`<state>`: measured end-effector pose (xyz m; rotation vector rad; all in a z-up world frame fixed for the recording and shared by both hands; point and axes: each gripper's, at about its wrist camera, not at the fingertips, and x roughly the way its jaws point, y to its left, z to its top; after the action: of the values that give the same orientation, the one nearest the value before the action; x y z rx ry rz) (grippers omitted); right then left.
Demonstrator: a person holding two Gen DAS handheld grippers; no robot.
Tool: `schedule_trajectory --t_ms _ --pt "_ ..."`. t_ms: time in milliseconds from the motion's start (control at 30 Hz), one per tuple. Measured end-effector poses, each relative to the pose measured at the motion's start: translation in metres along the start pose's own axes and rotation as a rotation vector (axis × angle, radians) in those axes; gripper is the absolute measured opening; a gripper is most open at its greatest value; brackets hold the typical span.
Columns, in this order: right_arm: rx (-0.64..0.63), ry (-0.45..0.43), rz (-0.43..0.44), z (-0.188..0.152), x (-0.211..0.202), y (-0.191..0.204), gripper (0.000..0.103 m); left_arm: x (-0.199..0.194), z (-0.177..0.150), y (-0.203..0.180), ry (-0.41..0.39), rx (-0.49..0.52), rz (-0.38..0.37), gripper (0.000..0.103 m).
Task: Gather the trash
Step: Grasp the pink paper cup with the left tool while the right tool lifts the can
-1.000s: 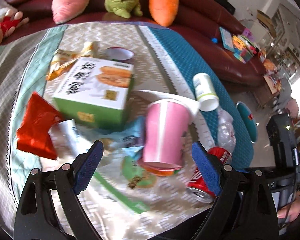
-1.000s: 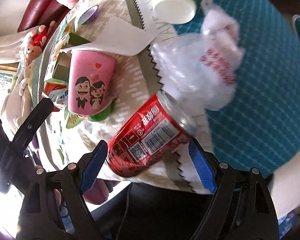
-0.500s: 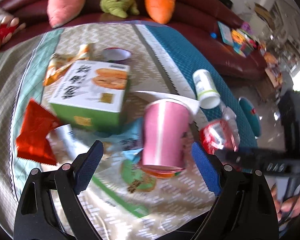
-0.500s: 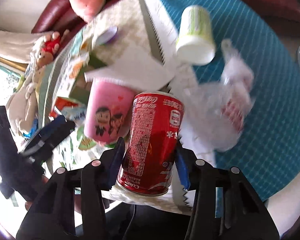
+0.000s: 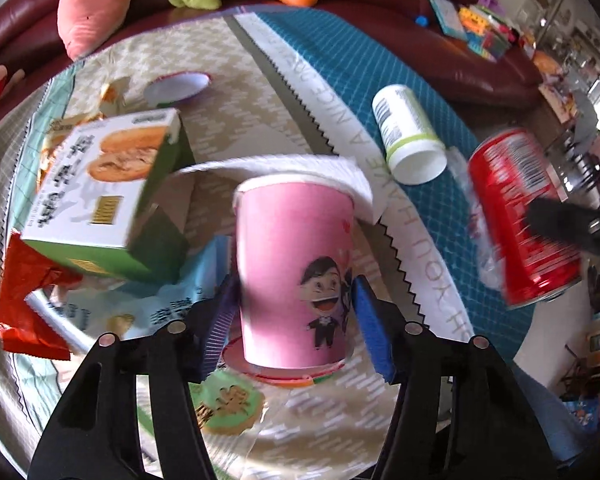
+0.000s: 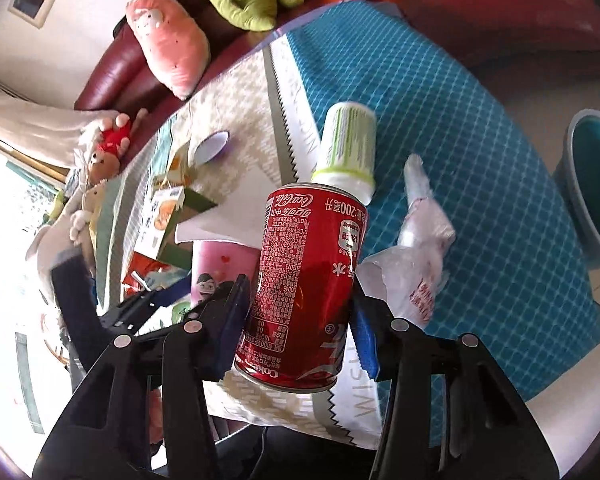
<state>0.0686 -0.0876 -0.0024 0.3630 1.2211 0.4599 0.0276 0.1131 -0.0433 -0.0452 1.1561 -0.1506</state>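
**Can lifted, cup pinched**

Raised off the cloth since a second ago: red can (image 6: 306,284), clamped between right gripper (image 6: 300,312) pads, hanging above the table (image 6: 480,120). Just closing around pink cup (image 5: 296,276): left gripper (image 5: 294,312), pads touching both its sides, cup standing upside down on wrappers (image 5: 228,402). Beyond, green box (image 5: 100,196) left; white cup (image 5: 410,136) lying on teal cloth, right.

I log: cup (image 5: 296,276) upside down on table (image 5: 228,64), box (image 5: 104,184) to its left, napkin (image 5: 300,172) behind, tipped tub (image 5: 410,132) behind right.
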Motion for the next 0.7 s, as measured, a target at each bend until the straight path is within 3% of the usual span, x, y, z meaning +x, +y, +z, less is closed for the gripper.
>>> schedule_trajectory --t_ms 233,467,700 --pt "0.007 -0.009 0.033 0.008 -0.004 -0.009 0.046 0.001 0.008 -0.002 -0.029 -0.046 -0.013 0.057" --pt "-0.016 -0.031 0.079 0.015 -0.014 -0.009 0.046 -0.042 0.012 0.004 -0.074 -0.114 -0.117 0.057" --pt "-0.006 -0.071 0.119 0.023 -0.029 -0.017 0.046 -0.088 0.030 -0.017 -0.183 -0.105 -0.135 0.057"
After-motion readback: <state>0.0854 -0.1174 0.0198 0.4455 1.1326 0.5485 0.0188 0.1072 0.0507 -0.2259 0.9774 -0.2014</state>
